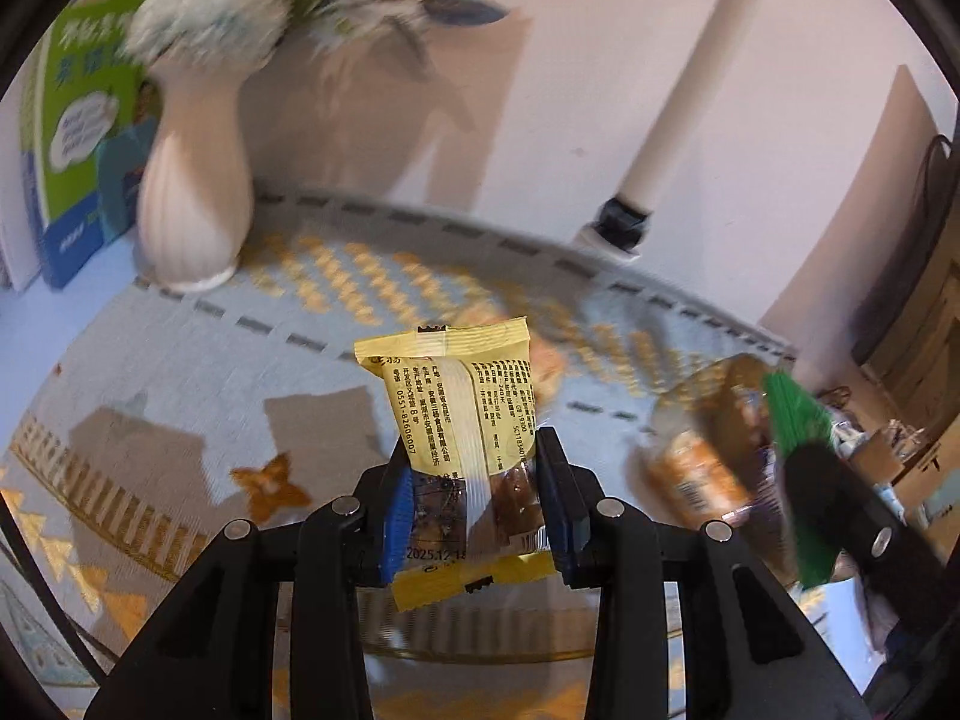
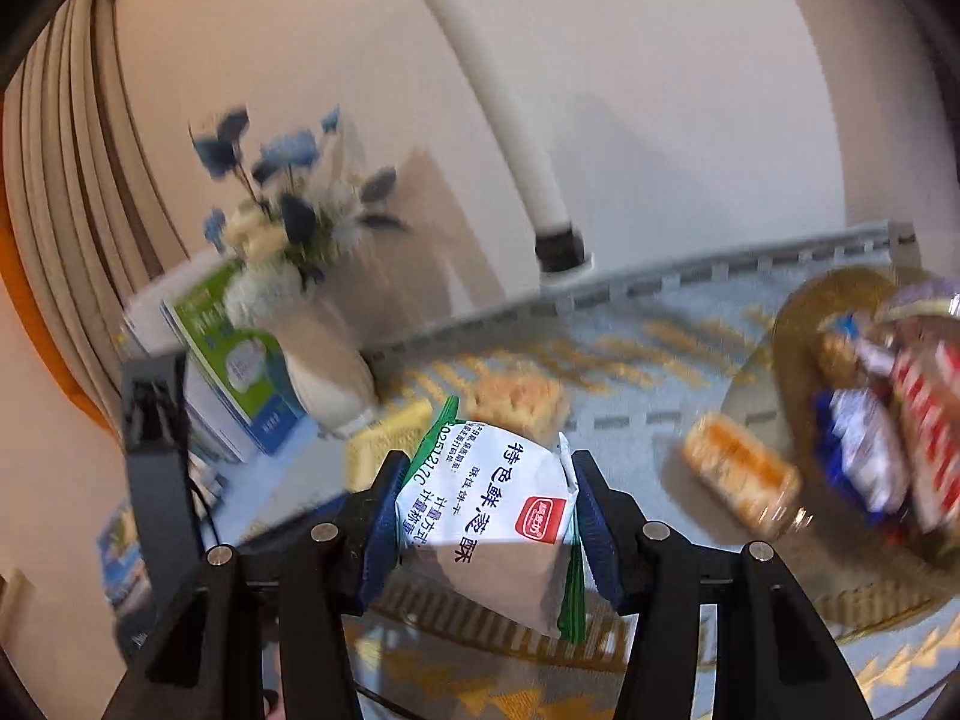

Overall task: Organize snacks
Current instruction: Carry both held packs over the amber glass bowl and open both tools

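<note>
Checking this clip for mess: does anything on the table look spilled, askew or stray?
Nothing spilled or damaged. Two clear-wrapped orange snacks lie loose on the tablecloth, outside the glass dish that holds the other packets. The left gripper clamps a yellow packet, the right gripper a white-and-green packet, tilted.

Patterned tablecloth (image 1: 180, 372) (vase (image 1: 192, 180), snacks (image 2: 741, 477))

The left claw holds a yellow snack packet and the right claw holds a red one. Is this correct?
Not quite. The right claw holds a white packet with green edges, as the right wrist view shows. The left claw does hold the yellow snack packet.
</note>
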Motion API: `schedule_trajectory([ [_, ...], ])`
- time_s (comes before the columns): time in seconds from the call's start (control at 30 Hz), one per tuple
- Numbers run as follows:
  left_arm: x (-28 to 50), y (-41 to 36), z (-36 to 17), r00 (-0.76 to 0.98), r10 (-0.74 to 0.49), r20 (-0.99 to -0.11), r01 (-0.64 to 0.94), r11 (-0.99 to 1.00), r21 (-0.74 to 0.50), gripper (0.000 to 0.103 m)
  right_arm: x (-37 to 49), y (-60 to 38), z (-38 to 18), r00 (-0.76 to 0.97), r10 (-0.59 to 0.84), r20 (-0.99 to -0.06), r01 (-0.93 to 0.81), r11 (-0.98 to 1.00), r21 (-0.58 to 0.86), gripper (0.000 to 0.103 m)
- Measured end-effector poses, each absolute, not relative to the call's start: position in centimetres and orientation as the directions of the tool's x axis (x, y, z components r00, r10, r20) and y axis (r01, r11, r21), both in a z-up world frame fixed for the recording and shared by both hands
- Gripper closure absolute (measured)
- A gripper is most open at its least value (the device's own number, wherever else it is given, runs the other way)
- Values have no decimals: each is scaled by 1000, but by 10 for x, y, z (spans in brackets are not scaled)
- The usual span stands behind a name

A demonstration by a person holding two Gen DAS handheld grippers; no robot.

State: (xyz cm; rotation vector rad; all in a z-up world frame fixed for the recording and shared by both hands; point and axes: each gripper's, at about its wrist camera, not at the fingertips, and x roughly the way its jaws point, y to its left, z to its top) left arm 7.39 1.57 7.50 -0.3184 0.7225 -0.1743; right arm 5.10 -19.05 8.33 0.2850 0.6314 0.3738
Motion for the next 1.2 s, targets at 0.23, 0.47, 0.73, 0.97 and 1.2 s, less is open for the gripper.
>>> schedule_trajectory([
  [0.23,85,-30,141,725,-362,-585,172,919,-356,69,70,-245,157,783,379,-493,-209,907,366,51],
  [0.47,114,-107,171,663,-495,-561,323,866,-382,69,112,-332,180,778,330,-536,-120,913,389,50],
  [0.73,147,-192,135,539,-552,-636,412,832,-372,60,158,-405,143,719,299,-628,-10,907,421,41],
  [0.97,151,-208,122,577,-449,-683,395,884,-248,18,169,-430,118,701,271,-660,67,896,439,2],
  [1.2,155,-185,113,601,-365,-712,336,923,-190,18,160,-415,126,714,280,-642,60,889,454,2],
])
